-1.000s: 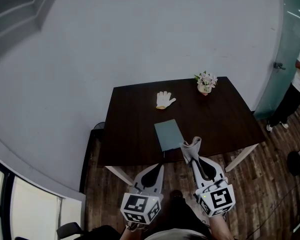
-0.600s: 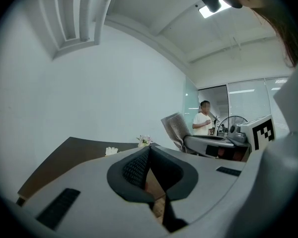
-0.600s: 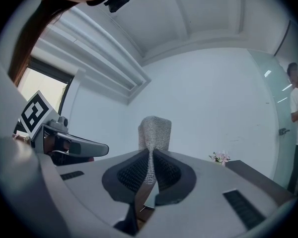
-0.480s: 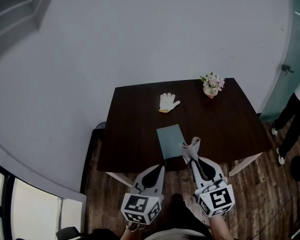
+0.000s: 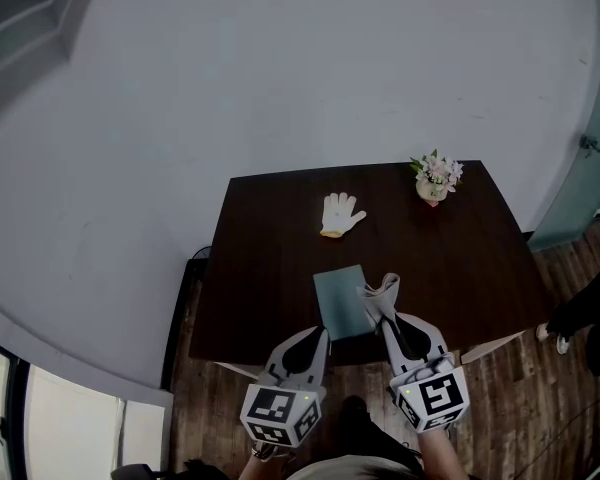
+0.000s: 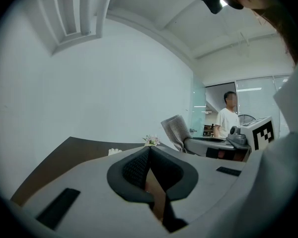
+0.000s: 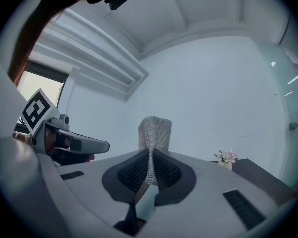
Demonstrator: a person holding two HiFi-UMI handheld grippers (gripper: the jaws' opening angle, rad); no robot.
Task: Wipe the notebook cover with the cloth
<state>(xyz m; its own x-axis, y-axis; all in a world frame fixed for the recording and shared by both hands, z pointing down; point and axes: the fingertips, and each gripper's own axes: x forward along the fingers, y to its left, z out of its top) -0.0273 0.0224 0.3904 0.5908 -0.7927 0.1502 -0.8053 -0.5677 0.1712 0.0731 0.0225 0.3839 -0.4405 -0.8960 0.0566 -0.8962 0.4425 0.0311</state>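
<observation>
The grey knitted cloth is clamped by the right gripper at the right edge of the teal rectangular notebook — left gripper closed, empty.

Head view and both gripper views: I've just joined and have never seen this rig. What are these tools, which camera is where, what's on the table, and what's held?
There is no robot arm here: a person holds one two-jaw tool in each hand. The head view looks steeply down from the person's head. Each gripper view looks along that tool's own jaws. On the dark brown table lie a teal rectangular notebook, a white work glove and a small pot of pink flowers. The right gripper is shut on a grey knitted cloth, held up near the notebook's right edge. The left gripper is shut with nothing in it, by the table's near edge.
</observation>
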